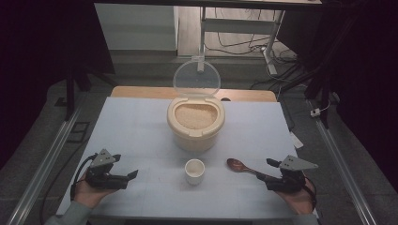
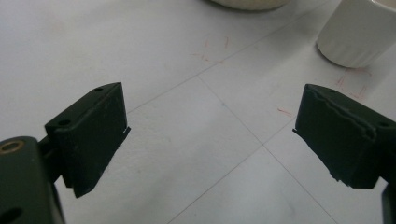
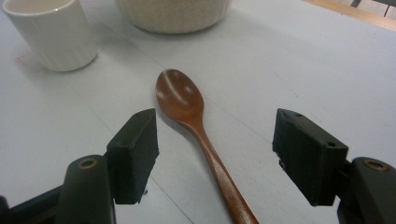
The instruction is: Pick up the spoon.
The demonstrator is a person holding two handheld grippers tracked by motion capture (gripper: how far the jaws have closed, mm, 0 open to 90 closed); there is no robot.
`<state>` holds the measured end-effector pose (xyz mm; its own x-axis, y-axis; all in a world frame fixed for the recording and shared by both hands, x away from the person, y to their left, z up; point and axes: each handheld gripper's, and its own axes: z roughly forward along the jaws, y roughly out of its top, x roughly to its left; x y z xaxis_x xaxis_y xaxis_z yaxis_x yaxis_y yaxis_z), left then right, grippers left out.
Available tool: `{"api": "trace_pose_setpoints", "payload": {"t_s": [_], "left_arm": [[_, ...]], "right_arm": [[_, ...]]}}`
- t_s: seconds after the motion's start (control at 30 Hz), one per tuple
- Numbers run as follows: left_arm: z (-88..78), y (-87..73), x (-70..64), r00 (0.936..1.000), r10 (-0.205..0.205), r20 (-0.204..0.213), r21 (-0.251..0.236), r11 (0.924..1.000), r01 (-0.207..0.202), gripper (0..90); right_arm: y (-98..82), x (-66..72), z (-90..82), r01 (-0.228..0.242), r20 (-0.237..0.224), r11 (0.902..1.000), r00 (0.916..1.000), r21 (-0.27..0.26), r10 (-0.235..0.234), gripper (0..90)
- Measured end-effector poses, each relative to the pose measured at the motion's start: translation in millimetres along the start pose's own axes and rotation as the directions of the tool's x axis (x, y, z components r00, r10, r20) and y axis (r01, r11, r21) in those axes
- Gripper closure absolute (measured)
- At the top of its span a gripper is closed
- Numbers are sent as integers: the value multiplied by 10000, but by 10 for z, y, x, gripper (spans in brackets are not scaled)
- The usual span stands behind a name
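In the right gripper view, the wooden spoon's (image 3: 196,126) handle ran off the bottom edge, and the cup (image 3: 53,32) and rice container (image 3: 173,14) were cropped at the top. In the left gripper view, the cup (image 2: 357,32) was likewise cropped at the top right corner.

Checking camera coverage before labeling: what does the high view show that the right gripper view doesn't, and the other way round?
High view alone: the left gripper, jaws open over bare table, the container's raised clear lid, the rice inside, and both hands.
Right gripper view alone: the right gripper jaws standing open either side of the wooden spoon handle, not touching it; the bowl faces up.
Both: spoon, white cup, cream container, white table.
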<state>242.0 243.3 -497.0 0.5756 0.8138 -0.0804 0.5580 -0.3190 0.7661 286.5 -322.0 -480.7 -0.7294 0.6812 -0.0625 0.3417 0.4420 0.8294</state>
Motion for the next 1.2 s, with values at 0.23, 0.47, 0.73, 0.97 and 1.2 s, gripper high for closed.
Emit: {"api": "trace_pose_setpoints", "payload": {"t_s": [0.23,0.47,0.73,0.97,1.2], "left_arm": [[13,13,-8,9998,127,143,104,9999,-129,91],[-3,30,-17,9997,180,156,36,9998,-181,91],[6,26,0,9998,146,151,101,9998,-148,91],[26,26,-7,9997,176,169,199,9996,-180,92],[46,46,-30,9993,318,214,265,9991,-324,91]], "right_arm": [[0,7,14,26,-18,9999,10000,134,-26,312],[6,12,11,36,-11,9999,10000,157,-36,316],[52,18,-15,98,53,9995,9999,293,-99,319],[178,3,-76,267,167,9970,9995,732,-280,319],[391,-2,-97,549,-100,9826,9985,1772,-540,319]]}}
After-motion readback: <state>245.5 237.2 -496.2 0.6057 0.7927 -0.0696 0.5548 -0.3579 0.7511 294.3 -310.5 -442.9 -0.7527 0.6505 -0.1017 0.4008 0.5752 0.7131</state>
